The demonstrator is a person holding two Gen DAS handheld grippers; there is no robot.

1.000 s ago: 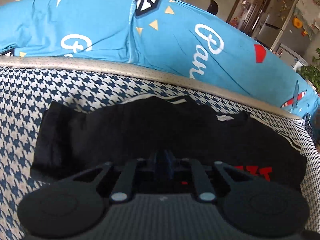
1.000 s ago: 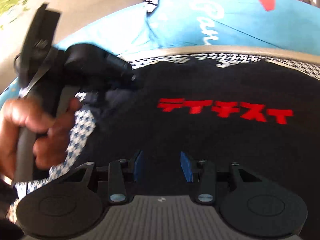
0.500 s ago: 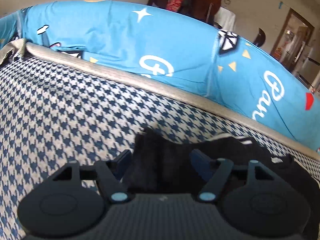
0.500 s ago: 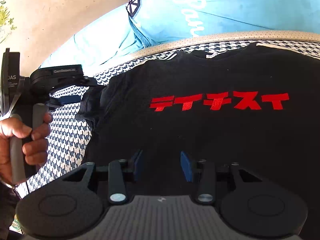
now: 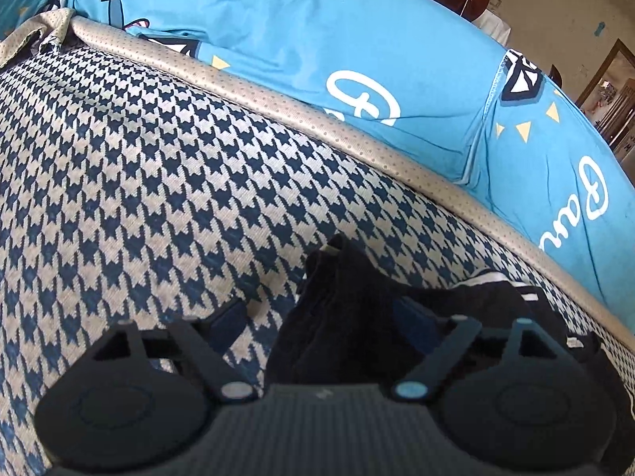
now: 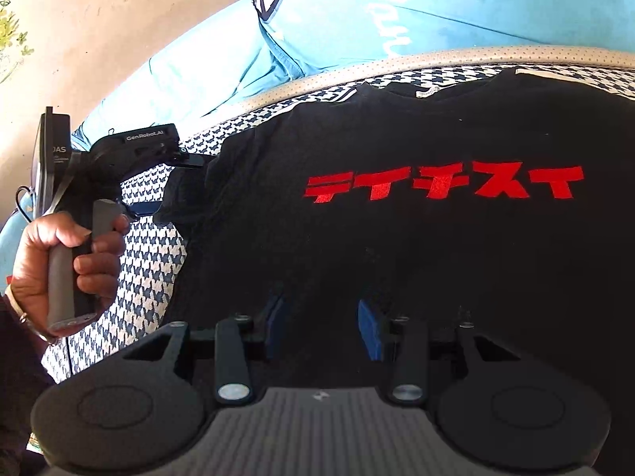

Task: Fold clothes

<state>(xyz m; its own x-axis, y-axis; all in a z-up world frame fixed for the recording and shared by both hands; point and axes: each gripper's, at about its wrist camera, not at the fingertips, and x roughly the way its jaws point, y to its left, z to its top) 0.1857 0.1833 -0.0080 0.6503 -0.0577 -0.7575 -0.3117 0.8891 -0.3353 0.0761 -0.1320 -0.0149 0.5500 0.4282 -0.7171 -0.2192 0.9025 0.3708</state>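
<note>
A black T-shirt (image 6: 397,246) with red lettering (image 6: 440,182) lies flat on a houndstooth cushion (image 5: 139,166). Its left sleeve (image 5: 345,309) is bunched up between the wide-open fingers of my left gripper (image 5: 321,317), which sits low on the cushion. In the right wrist view the left gripper (image 6: 186,182) shows at the shirt's left sleeve, held by a hand (image 6: 67,258). My right gripper (image 6: 323,321) is open and empty, just above the shirt's lower front.
A beige piped edge (image 5: 317,127) borders the cushion at the back. Behind it stand blue patterned back cushions (image 5: 357,39). A pale wall (image 6: 119,20) is at the left in the right wrist view.
My left gripper has opened and swung left from over the shirt's body to the left sleeve, which now lies between its fingers. The right gripper has stayed open over the shirt.
</note>
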